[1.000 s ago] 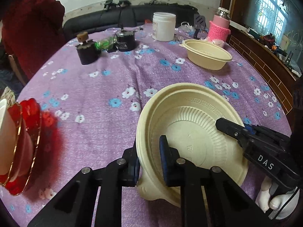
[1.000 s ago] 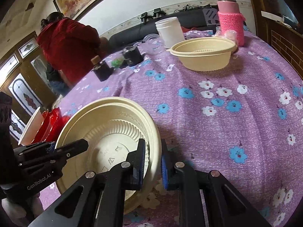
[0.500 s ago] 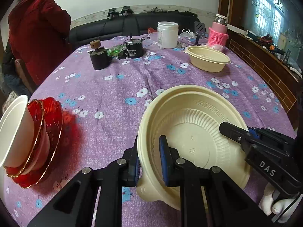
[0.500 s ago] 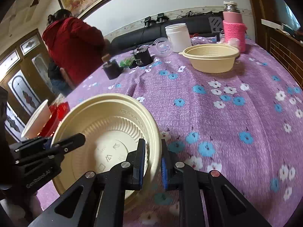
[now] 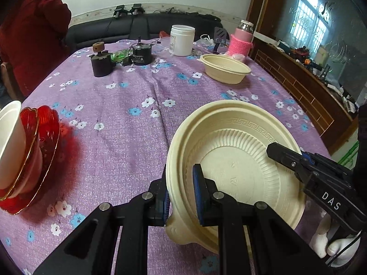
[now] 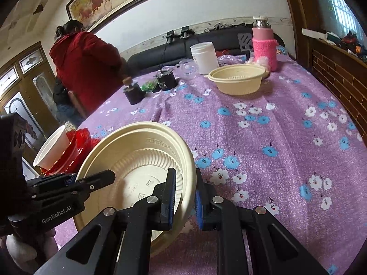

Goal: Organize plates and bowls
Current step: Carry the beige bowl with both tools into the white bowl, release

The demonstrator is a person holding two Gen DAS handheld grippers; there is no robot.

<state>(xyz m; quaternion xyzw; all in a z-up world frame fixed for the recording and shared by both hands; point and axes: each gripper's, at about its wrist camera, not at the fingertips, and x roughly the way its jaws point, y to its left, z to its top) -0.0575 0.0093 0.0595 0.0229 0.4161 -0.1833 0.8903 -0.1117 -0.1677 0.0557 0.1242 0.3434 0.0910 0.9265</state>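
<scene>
A large cream plastic bowl point(image 5: 234, 160) hangs tilted above the purple flowered tablecloth point(image 5: 128, 142), held from both sides. My left gripper point(image 5: 181, 183) is shut on its near left rim. My right gripper point(image 6: 184, 190) is shut on the opposite rim of the same bowl point(image 6: 137, 160). A second, smaller cream bowl point(image 5: 226, 68) sits on the cloth at the far right, also in the right wrist view point(image 6: 238, 80). At the left edge, red glass plates point(image 5: 43, 151) carry a white cup point(image 5: 9, 142).
At the back stand a white jar point(image 5: 182, 40), a bottle in a pink knitted sleeve point(image 5: 242, 41) and two dark small motors point(image 5: 102, 63) point(image 5: 142, 56). A person in a red top point(image 6: 84, 68) stands beyond the table's far left. A wooden sideboard point(image 5: 309, 96) runs along the right.
Both grippers have lifted the cream bowl and drawn it back toward me. More of the table shows, and the red plates with the white cup have come further into view.
</scene>
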